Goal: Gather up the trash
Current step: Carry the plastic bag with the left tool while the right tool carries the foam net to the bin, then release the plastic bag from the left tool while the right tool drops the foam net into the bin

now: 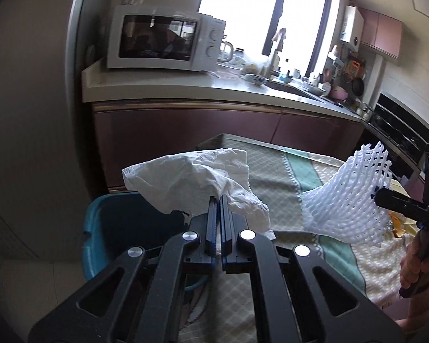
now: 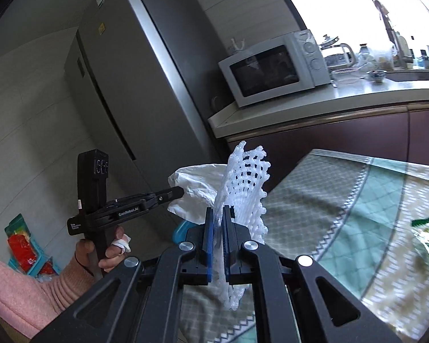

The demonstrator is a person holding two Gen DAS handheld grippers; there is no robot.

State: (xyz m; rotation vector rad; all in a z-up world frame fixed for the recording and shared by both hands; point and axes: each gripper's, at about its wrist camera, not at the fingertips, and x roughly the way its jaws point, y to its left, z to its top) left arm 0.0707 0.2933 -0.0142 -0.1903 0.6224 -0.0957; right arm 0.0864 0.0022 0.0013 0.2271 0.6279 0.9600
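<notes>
My left gripper (image 1: 218,200) is shut on a crumpled white plastic bag (image 1: 197,177) and holds it over the blue trash bin (image 1: 100,228) at the table's left edge. The left gripper (image 2: 180,192) and the bag (image 2: 194,191) also show in the right wrist view. My right gripper (image 2: 219,210) is shut on a white foam fruit net (image 2: 243,188) and holds it above the table. In the left wrist view the net (image 1: 351,194) hangs at the right, pinched by the right gripper (image 1: 379,195).
The table carries a green and beige patterned cloth (image 1: 286,171). Orange peel (image 1: 397,228) lies by the right hand. A crinkled wrapper (image 2: 426,237) lies on the table at the right. A counter with a microwave (image 1: 163,40) and a fridge (image 2: 123,85) stand behind.
</notes>
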